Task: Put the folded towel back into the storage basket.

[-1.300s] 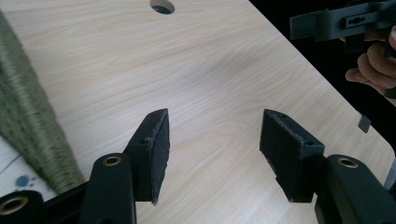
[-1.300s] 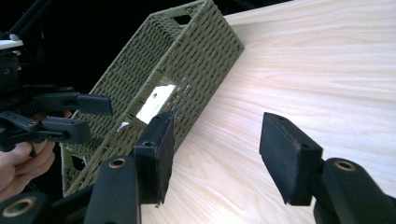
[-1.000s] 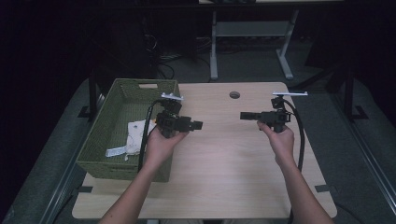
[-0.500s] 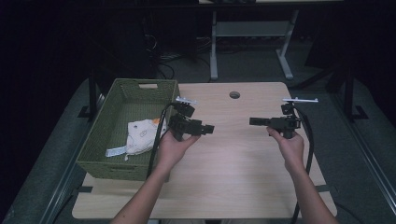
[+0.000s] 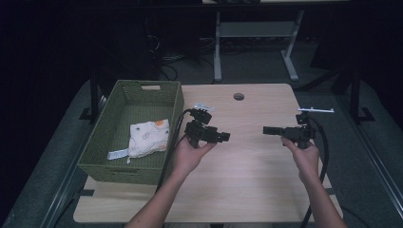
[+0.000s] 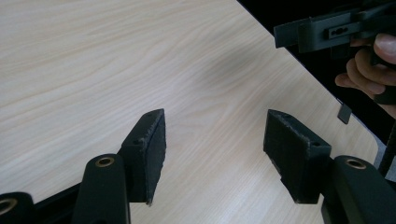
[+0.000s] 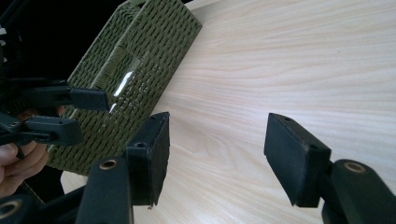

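In basket (image 5: pixel 124 160), cloth (image 5: pixel 148 137), left gripper (image 5: pixel 223 137) beside

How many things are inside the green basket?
1. A white cloth with small orange marks lies on the floor of the green basket, toward its near right side. Something small could be hidden under it or behind the near wall.

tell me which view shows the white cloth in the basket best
The high view: the white cloth lies in plain sight inside the green basket. The right gripper view catches just the basket's woven outer wall; the left gripper view looks across bare table.
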